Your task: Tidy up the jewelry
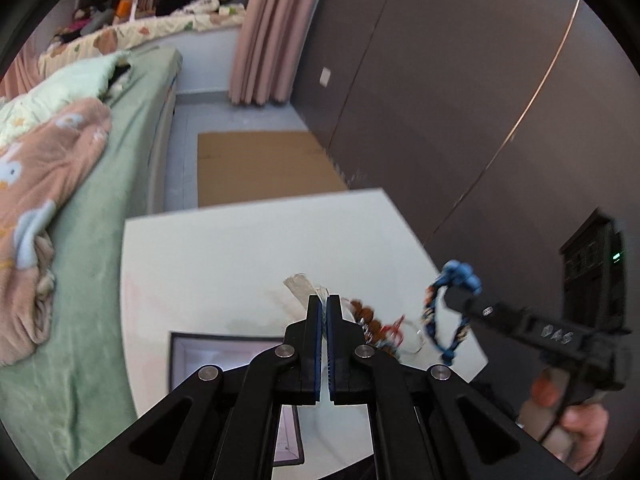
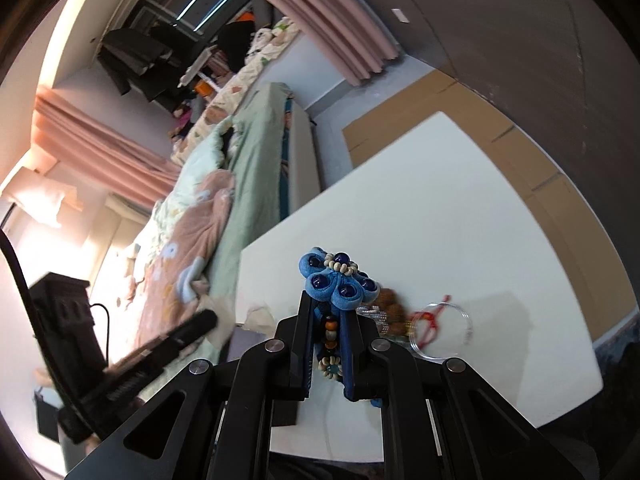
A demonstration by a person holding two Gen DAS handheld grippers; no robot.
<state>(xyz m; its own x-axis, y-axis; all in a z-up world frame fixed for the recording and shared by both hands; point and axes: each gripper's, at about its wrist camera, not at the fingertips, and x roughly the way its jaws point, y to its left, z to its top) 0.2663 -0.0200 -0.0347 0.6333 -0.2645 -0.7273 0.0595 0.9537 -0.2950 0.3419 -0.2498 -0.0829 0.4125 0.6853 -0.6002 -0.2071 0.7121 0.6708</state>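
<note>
Between my right gripper's (image 2: 329, 316) fingers I have the blue beaded bracelet (image 2: 338, 280) pinched, its fabric flower sticking out past the tips, lifted above the white table (image 2: 460, 216). My left gripper (image 1: 323, 300) has its jaws pressed together on nothing, hovering over a dark-framed tray (image 1: 224, 356) at the table's near edge. Just beyond lie the other pieces: brown beads (image 1: 366, 316), a red cord (image 2: 430, 316) and a clear bangle (image 2: 456, 324). Farther left is the green bed (image 1: 132, 200).
</note>
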